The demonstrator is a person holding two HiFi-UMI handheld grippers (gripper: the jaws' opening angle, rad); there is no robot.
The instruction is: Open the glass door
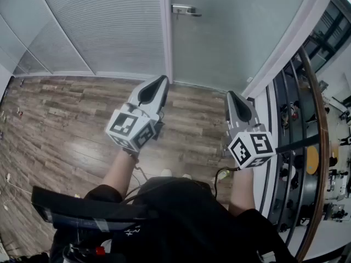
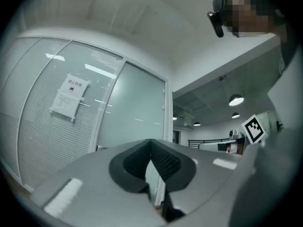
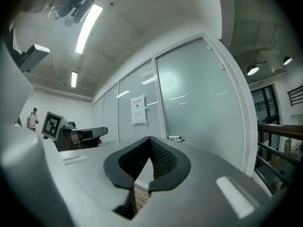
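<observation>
The frosted glass door [image 1: 236,32] stands closed ahead of me, with its metal lever handle [image 1: 185,10] near its left edge. My left gripper [image 1: 160,81] points at the door post, well short of the handle, and its jaws meet with nothing between them. My right gripper [image 1: 230,95] is held beside it to the right, also shut and empty, some way from the door. In the right gripper view the door [image 3: 199,103] and handle [image 3: 176,138] lie beyond the closed jaw tips [image 3: 150,141]. The left gripper view shows the door [image 2: 135,112] past its shut jaws [image 2: 151,145].
Left of the door runs a striped glass wall [image 1: 109,32] with a paper notice [image 2: 70,96]. The floor [image 1: 66,125] is wood plank. A white frame [image 1: 290,43] borders the door's right side, and a curved railing [image 1: 321,125] over a lower level runs along my right.
</observation>
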